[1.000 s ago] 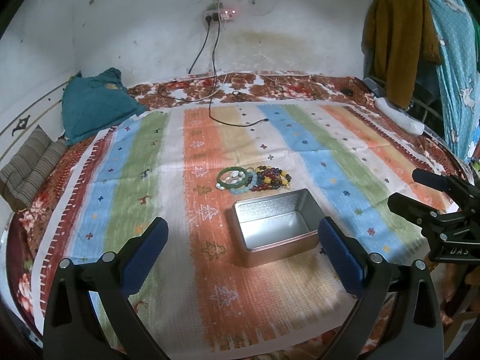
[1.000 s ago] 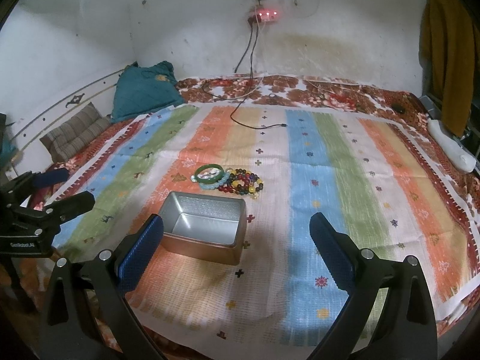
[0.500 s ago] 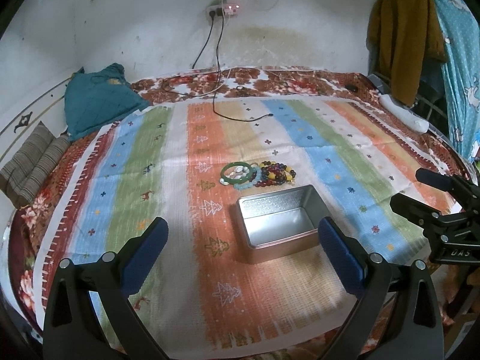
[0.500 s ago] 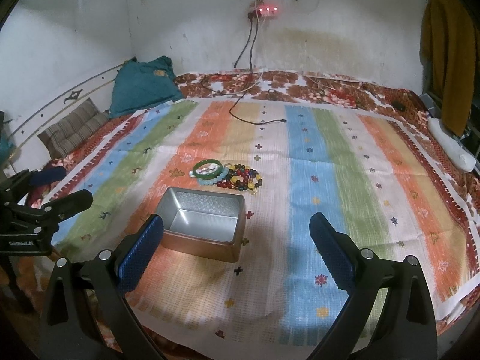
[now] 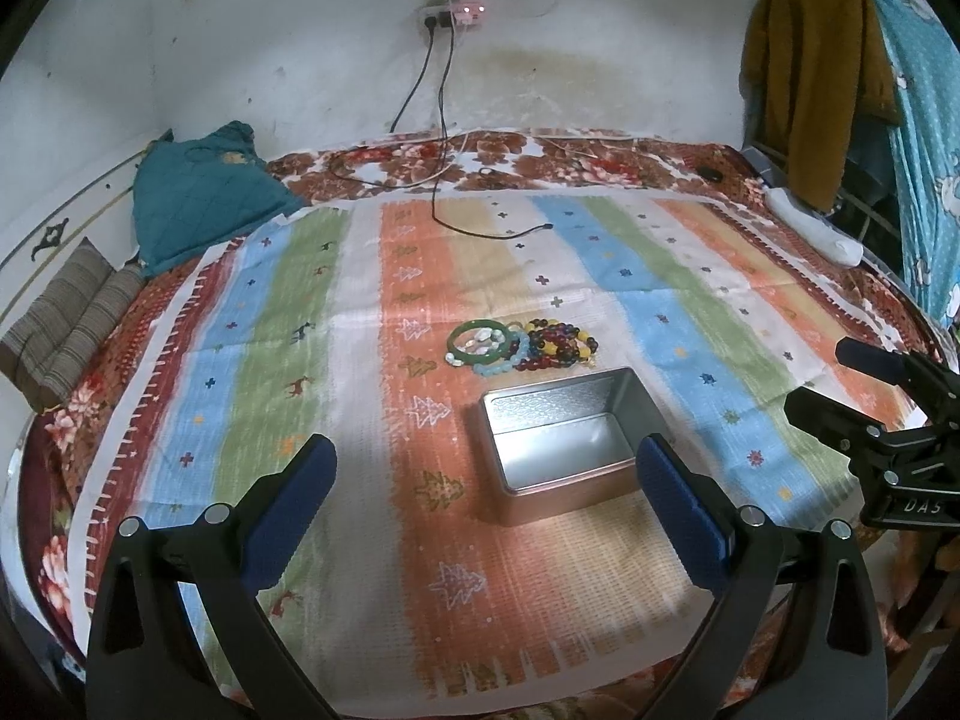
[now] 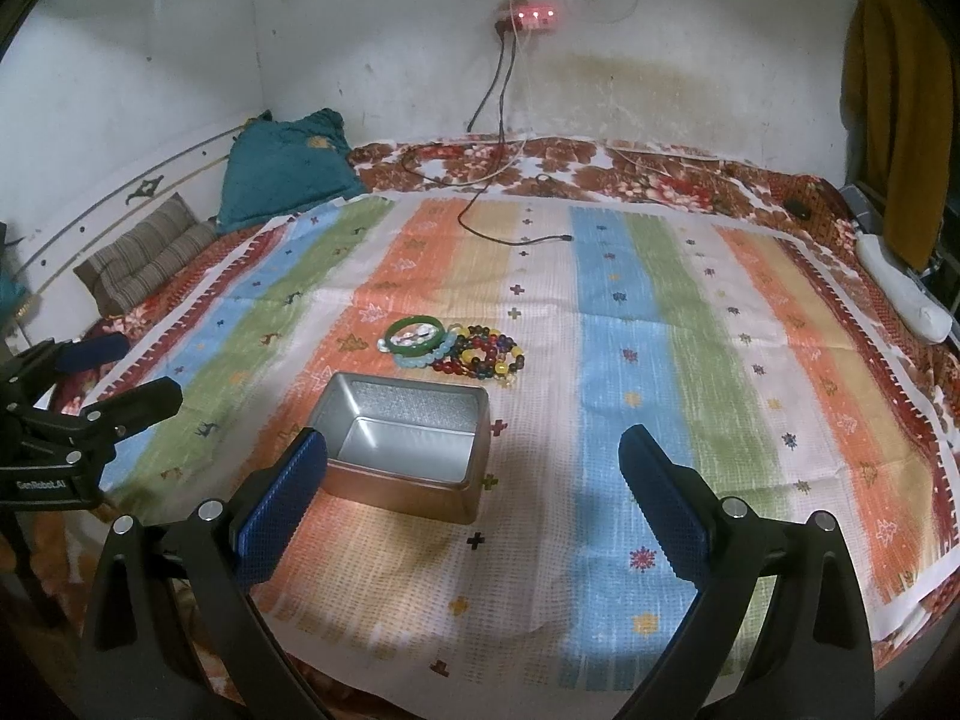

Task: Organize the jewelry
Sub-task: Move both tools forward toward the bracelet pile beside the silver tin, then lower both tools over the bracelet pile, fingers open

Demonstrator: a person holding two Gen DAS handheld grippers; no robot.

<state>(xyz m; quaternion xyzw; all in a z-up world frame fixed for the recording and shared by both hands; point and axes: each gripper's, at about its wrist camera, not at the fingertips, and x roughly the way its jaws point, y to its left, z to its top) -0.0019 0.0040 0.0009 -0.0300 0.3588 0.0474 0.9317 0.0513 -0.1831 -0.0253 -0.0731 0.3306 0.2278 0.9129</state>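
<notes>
An open, empty metal tin [image 5: 558,447] [image 6: 408,441] sits on a striped cloth. Just beyond it lies a heap of jewelry: a green bangle [image 5: 477,342] [image 6: 414,335], a pale blue bead bracelet [image 5: 504,363] and dark multicoloured bead bracelets [image 5: 558,348] [image 6: 486,354]. My left gripper [image 5: 486,507] is open and empty, hovering above the cloth in front of the tin. My right gripper [image 6: 471,495] is open and empty, to the right of the tin. Each gripper shows at the edge of the other's view.
The striped cloth [image 5: 288,360] covers a floral bedspread [image 5: 540,162]. A black cable [image 5: 444,120] runs from a wall socket onto the cloth. A teal cushion [image 5: 198,192] and a striped pillow [image 5: 66,312] lie at the left. Clothes [image 5: 804,72] hang at the right.
Both grippers have moved forward a little toward the tin and the jewelry, which now sit slightly lower and larger in both views. Nothing was picked up.
</notes>
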